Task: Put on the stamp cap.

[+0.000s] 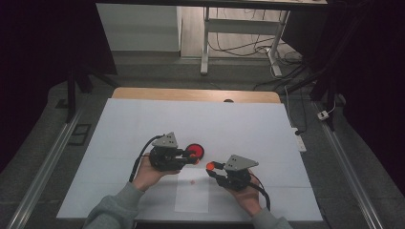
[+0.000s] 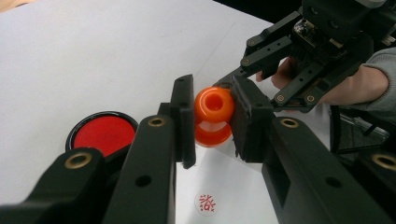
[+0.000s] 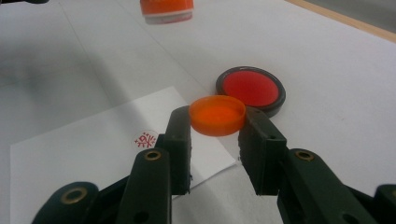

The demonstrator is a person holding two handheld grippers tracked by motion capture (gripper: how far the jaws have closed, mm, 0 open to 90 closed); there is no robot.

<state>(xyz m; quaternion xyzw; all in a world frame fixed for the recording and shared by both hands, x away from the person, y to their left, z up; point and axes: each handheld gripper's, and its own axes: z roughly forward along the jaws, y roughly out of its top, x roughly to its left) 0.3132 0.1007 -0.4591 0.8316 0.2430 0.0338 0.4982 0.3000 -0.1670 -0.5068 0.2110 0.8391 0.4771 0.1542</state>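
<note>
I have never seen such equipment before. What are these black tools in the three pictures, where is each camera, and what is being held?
No robot arm is here: a person holds a black hand tool with two fingers in each hand. The high view looks down on the white table from above the person. The left gripper is closed on a small orange bottle with an open neck. The right gripper is closed on an orange cap. The other two pictures come from cameras that ride on each tool and look along its own fingers. On the table lie a round red dish with a black rim and a white paper sheet bearing a small red stamp.
</note>
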